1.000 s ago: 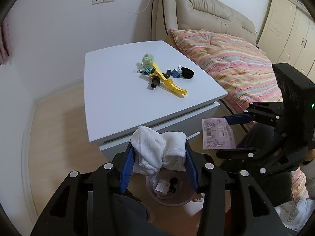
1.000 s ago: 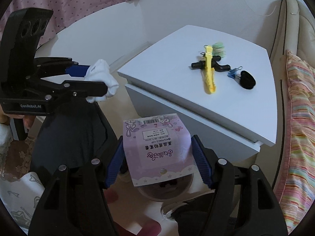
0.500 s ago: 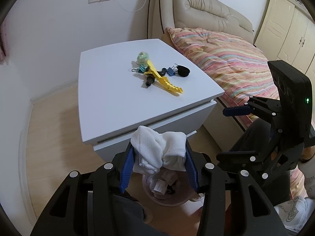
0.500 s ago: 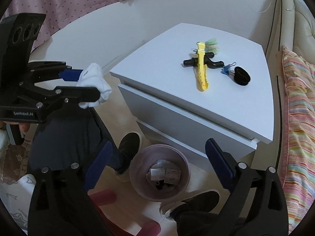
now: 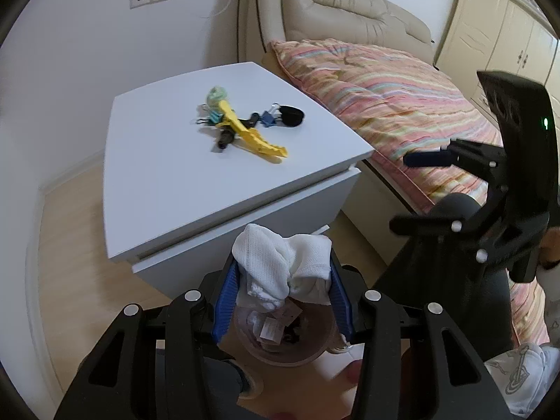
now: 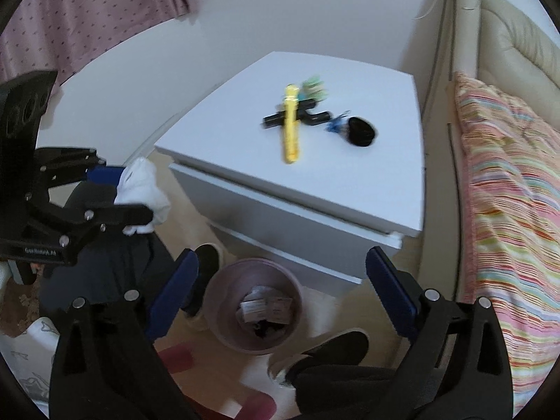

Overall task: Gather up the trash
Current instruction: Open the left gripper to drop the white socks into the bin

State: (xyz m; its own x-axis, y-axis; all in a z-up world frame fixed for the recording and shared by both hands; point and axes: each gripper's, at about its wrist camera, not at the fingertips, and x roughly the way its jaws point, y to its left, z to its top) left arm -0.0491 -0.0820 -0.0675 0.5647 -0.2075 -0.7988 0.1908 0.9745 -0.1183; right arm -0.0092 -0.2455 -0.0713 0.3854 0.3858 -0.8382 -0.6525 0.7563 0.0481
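The left gripper [image 5: 285, 281] is clenched on a crumpled white cloth [image 5: 283, 267], its blue pads pressing the bundle from both sides. It hangs directly above the pinkish trash bin [image 6: 257, 309] on the floor in front of the white nightstand [image 5: 168, 182]. The right gripper [image 6: 280, 292] stands spread wide with nothing between its pads, also above the bin.

The cloth looks soft and light, a waffle-textured rag or paper towel that crushes easily and will not slip from the pads; I judge it will simply drop once let go, though a loose fold could catch on a pad. Grasping it across the bunched middle, as here, seems the sound hold.

On the nightstand lie a yellow toothed clip [image 5: 252, 134], a black tube-like piece [image 5: 227, 136], a blue binder clip [image 5: 267, 119], a black hair tie or band [image 5: 290, 116] and a pale green bundle [image 5: 217, 94]; these look small and stiff, best pinched across their narrow sides.

The bin's contents are hard to read: paper labels and dark scraps, partly hidden by the cloth in the left view. The right view is blurred, so the small items smear. The person's shoes and dark trousers crowd the bin's edges
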